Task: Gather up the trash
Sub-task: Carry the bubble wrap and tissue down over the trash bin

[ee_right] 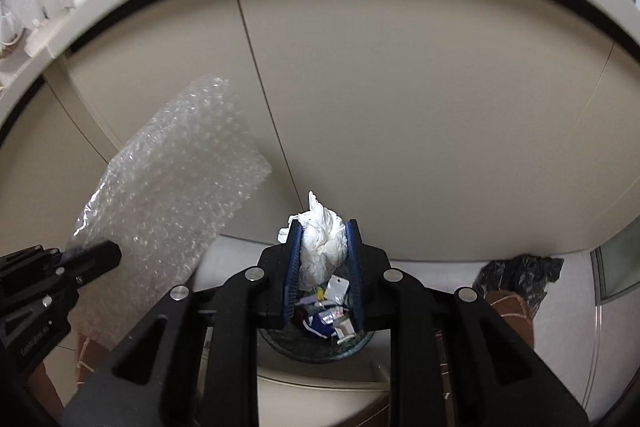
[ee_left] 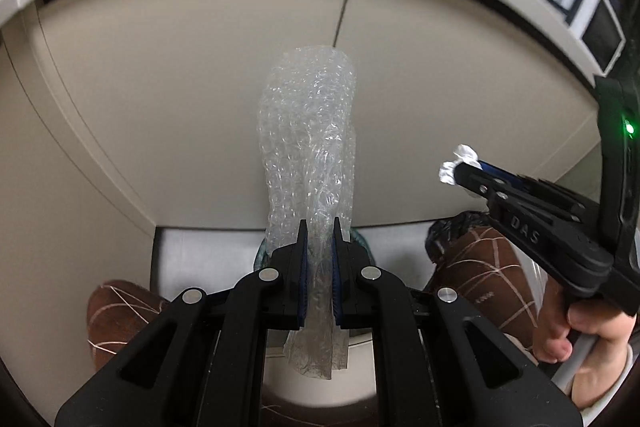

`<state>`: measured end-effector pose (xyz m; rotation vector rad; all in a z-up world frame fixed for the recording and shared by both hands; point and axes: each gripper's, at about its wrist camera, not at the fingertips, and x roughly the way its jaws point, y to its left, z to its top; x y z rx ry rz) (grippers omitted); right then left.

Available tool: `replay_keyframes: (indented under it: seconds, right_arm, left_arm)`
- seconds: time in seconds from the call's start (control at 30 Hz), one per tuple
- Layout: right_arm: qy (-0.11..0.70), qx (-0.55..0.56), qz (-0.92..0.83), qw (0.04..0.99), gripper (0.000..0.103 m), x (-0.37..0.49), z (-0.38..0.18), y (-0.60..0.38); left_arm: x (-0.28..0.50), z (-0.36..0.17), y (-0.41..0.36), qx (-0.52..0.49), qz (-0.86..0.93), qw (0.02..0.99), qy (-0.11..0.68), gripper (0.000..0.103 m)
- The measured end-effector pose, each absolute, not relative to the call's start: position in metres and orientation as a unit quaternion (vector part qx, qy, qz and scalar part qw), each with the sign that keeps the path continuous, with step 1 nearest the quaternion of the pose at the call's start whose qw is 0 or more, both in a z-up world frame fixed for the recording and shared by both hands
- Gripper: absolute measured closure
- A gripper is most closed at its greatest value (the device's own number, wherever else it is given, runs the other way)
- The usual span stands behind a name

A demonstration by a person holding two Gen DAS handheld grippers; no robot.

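Clear bubble-wrap sheet [ee_left: 308,147], frame centre, stands up from the left gripper [ee_left: 320,227], fingers clamped on its lower part. Crumpled white tissue wad [ee_right: 323,239], lower centre of the right view, pinched between the right gripper [ee_right: 324,227] fingers. Below it: round waste bin [ee_right: 316,343] holding mixed scraps. Beige cabinet doors [ee_right: 400,107] behind.

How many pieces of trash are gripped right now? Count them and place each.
2. The bubble wrap is clamped in the left gripper; the crumpled white tissue is clamped in the right gripper, above the bin.
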<state>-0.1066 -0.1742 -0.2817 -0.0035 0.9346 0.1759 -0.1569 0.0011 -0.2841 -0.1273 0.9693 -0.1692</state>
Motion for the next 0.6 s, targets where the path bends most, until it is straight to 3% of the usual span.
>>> replay_keyframes:
  seconds: [0.6]
  right_arm:
    - [0.543, -0.005, 0.066, 0.837, 0.082, -0.063, -0.411, -0.151]
  left_arm:
    - [-0.085, -0.419, 0.006, -0.076, -0.029, 0.831, 0.55, 0.095]
